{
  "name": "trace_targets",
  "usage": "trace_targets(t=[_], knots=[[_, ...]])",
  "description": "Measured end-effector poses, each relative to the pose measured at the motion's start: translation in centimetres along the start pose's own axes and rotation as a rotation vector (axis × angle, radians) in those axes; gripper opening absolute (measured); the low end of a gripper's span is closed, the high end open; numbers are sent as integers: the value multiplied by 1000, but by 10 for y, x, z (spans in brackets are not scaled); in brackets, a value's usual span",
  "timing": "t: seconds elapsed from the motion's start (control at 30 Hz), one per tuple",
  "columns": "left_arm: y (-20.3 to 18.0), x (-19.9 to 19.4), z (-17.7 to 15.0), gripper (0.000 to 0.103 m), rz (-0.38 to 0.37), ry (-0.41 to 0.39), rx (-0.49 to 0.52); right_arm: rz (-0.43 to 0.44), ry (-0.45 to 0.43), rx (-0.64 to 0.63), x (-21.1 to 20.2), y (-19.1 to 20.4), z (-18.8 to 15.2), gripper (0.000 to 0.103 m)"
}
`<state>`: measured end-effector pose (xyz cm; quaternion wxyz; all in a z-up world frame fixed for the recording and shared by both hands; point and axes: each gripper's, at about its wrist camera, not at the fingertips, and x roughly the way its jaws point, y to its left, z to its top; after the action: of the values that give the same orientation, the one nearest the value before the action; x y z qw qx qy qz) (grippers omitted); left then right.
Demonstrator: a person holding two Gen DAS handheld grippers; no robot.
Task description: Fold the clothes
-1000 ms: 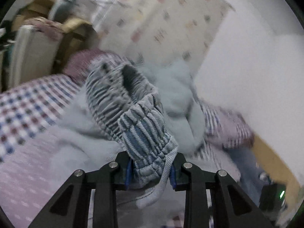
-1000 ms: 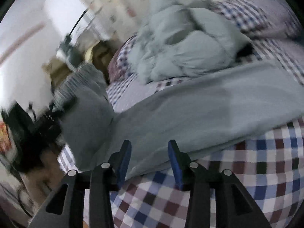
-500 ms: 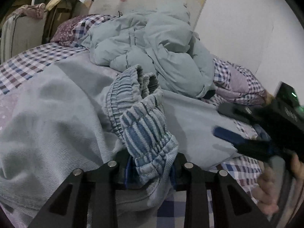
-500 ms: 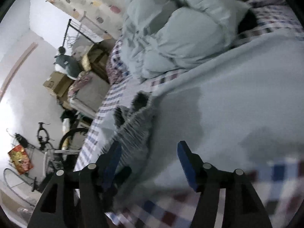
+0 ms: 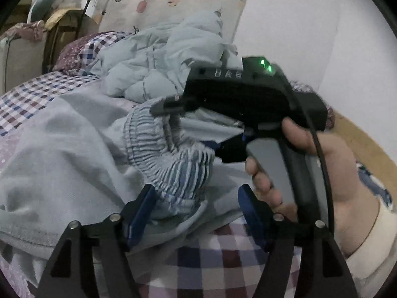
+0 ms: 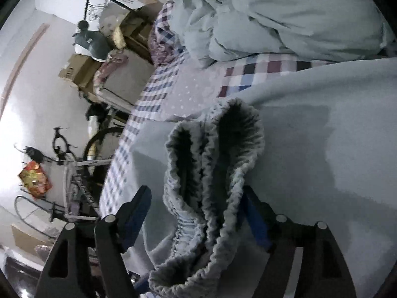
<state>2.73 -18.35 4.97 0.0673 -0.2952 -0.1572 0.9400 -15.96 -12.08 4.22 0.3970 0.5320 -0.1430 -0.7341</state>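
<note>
Left wrist view, trousers: we see pale grey-blue trousers spread over the checked bed, their gathered elastic waistband bunched up in a hump near the bed's edge.
Left wrist view, left gripper: our left gripper stands wide; the waistband sits between the blue pads, but neither pad visibly presses it.
Left wrist view, right gripper: our right gripper reaches in from the right, held in a hand; its tips lie at the waistband, blurred, so from here we cannot tell how far apart they are.
Left wrist view, background: a crumpled pale quilt lies beyond the trousers, apart from them.

Right wrist view, waistband: the waistband stands up in two ribbed loops directly between the right gripper's fingers.
Right wrist view, right gripper: we read it as wide, one pad touching the cloth on the right, the left pad clear of it.
Right wrist view, trousers: the rest of the trousers lies fairly flat on the bed.

Step in hand: we judge this a regrasp at the waistband, both grippers placed around it and neither clamped.
Next move calls for: closing on separate points of the band, with all layers caught, so the cloth can be drawn straight.
</note>
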Motion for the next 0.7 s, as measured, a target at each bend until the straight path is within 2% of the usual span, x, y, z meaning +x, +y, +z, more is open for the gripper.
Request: trace_targets(t=[0.17,0.23,0.27,0.3,0.43,0.7], knots=[[0,9,-4,73,42,24,9,-19,42,-39,21,0,9,80],[-2,13,-3,68,65,31,21,-27,59,-55,29,0,12,79],[-1,15,-1,63,81,32,13,-44,58,-80,29,4,14,60],[0,17,0,44,97,33,4,-64,54,-110,28,8,16,35],[1,21,11,30,56,27,-42,-148,39,-232,23,25,22,31],[-31,6,35,27,-18,-60,-25,-170,-41,-286,-39,31,36,29]])
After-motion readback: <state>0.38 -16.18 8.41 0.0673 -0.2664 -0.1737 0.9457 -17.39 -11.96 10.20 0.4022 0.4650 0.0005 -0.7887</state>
